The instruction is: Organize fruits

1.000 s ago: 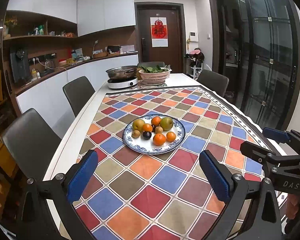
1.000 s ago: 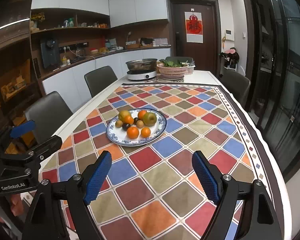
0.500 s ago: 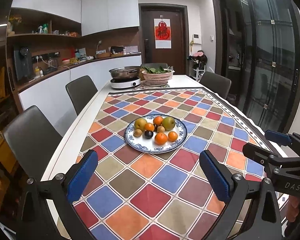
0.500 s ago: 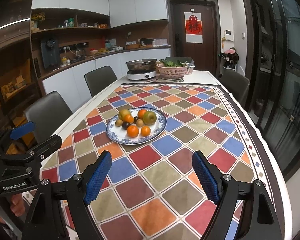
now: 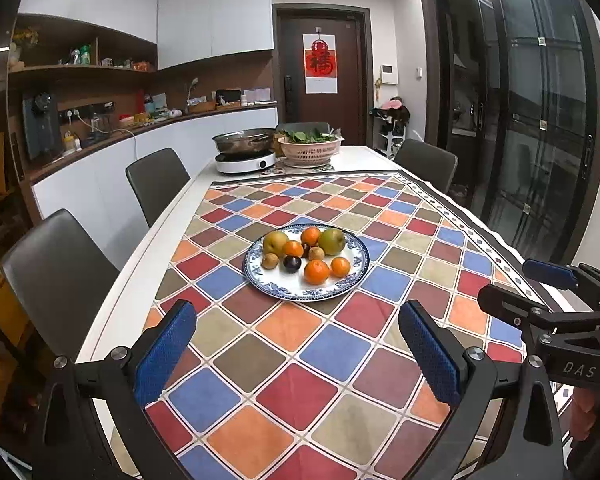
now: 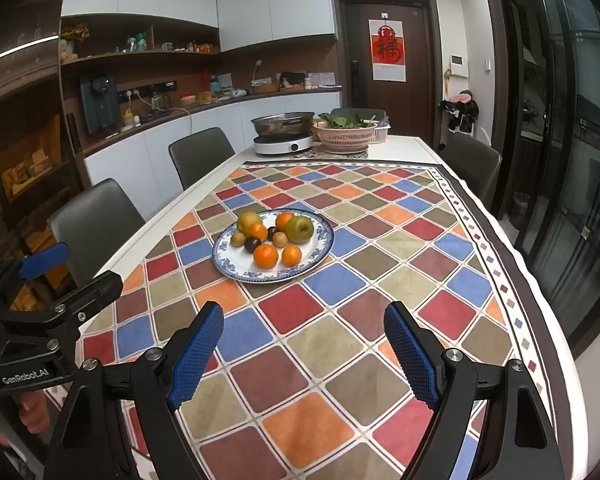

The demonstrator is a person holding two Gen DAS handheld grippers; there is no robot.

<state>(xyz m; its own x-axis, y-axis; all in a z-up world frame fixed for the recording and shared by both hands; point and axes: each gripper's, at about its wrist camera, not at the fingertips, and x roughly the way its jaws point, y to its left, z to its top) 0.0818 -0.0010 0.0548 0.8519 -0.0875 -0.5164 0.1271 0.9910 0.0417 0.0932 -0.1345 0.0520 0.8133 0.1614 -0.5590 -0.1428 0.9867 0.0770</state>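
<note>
A blue-and-white plate (image 5: pixel 356 276) (image 6: pixel 320 252) sits mid-table on the checkered cloth. It holds several fruits: oranges (image 5: pixel 316 271) (image 6: pixel 266 256), two greenish pears (image 5: pixel 332 241) (image 6: pixel 299 229), small brown kiwis (image 5: pixel 270 261) and a dark plum (image 5: pixel 292 263) (image 6: pixel 253 244). My left gripper (image 5: pixel 298 354) is open and empty, held over the cloth short of the plate. My right gripper (image 6: pixel 304 350) is open and empty, also short of the plate. Each gripper shows at the edge of the other's view.
An induction cooker with a steel pot (image 5: pixel 245 148) (image 6: pixel 283 132) and a pink basket of greens (image 5: pixel 310 148) (image 6: pixel 344 132) stand at the table's far end. Dark chairs (image 5: pixel 60 276) (image 5: pixel 156 184) line the left side; another chair (image 6: pixel 470 160) stands at the right.
Both grippers have stayed open and empty. The left wrist view has tilted up a little, so the plate sits lower and farther in it. The fruits have not moved.
</note>
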